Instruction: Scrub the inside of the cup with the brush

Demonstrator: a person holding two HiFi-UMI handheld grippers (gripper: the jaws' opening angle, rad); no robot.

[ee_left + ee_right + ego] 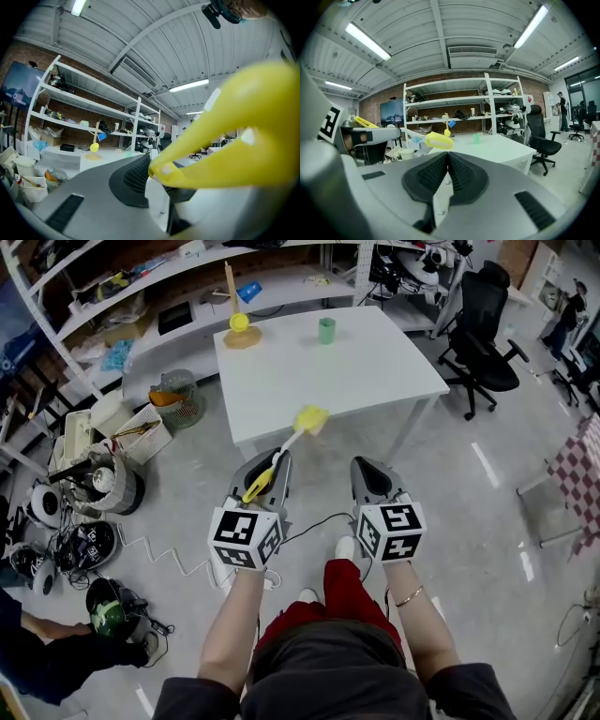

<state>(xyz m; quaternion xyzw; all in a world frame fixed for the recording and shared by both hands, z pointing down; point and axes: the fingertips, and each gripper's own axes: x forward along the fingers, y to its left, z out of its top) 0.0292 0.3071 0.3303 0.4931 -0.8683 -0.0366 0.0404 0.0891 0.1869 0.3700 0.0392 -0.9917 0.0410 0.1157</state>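
Observation:
A small green cup [326, 330] stands upright at the far side of the white table [366, 376]; in the right gripper view the cup [476, 138] shows small on the tabletop. My left gripper [270, 463] is shut on the yellow handle of the brush [298, 432], whose yellow head reaches over the table's near edge. That handle [229, 136] fills the left gripper view. My right gripper [368, 465] hangs beside it over the floor, shut and empty, its jaws [448, 159] pressed together. The brush head [438, 140] shows to its left. Both grippers are well short of the cup.
A wooden stand with a yellow ball [241, 329] sits at the table's far left corner. A black office chair [486, 334] stands to the right. White shelving [141, 296] runs behind, with baskets, helmets and cables [94, 493] heaped on the floor to the left.

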